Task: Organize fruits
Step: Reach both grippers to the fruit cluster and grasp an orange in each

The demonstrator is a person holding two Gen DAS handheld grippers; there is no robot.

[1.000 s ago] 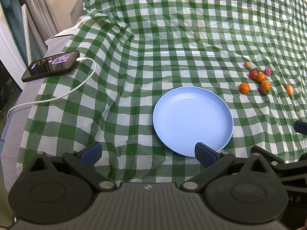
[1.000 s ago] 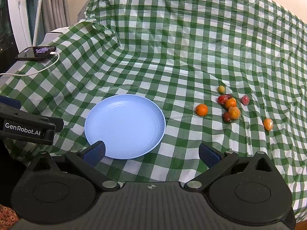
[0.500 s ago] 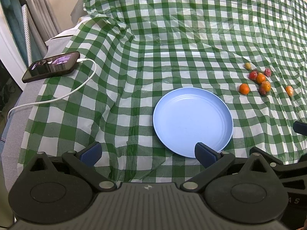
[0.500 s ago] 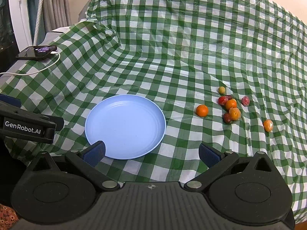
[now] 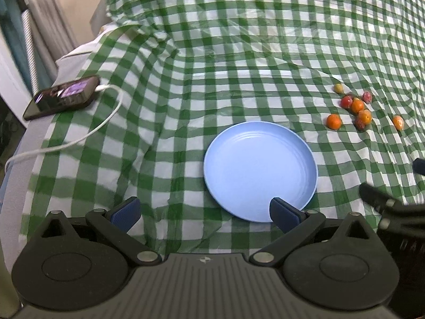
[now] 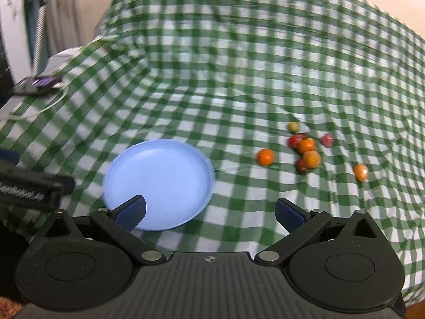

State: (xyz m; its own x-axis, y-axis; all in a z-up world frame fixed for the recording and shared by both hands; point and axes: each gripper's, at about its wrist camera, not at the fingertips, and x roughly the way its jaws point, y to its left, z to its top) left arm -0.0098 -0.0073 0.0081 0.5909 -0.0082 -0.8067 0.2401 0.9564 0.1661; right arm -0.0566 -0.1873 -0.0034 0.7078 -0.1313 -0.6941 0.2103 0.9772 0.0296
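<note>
Left wrist view: we hold the left gripper (image 5: 204, 211) low over the checked cloth (image 5: 239, 53), fingers (image 5: 124, 210) wide apart and empty, the right one overlapping the near rim of the blue plate (image 5: 260, 170). The plate is bare. Fruits (image 5: 357, 106) lie in a loose cluster on the cloth at about 2 o'clock from the plate, well apart from it: one orange (image 5: 334, 121) nearest the plate, a yellow-green one (image 5: 338, 88) farthest back, another orange (image 5: 398, 122) off to the right. A phone (image 5: 62, 97) with a white cable (image 5: 79, 138) sits at 10 o'clock, at the cloth's edge. Our right gripper's dark body shows at 4 o'clock.

From the right wrist view, blurred, our right gripper (image 6: 209, 212) also has its fingers (image 6: 289, 214) spread and empty; the left one covers the plate's (image 6: 159, 180) near edge. The fruits (image 6: 305, 148) lie at 1 o'clock, beyond the fingers and untouched.
</note>
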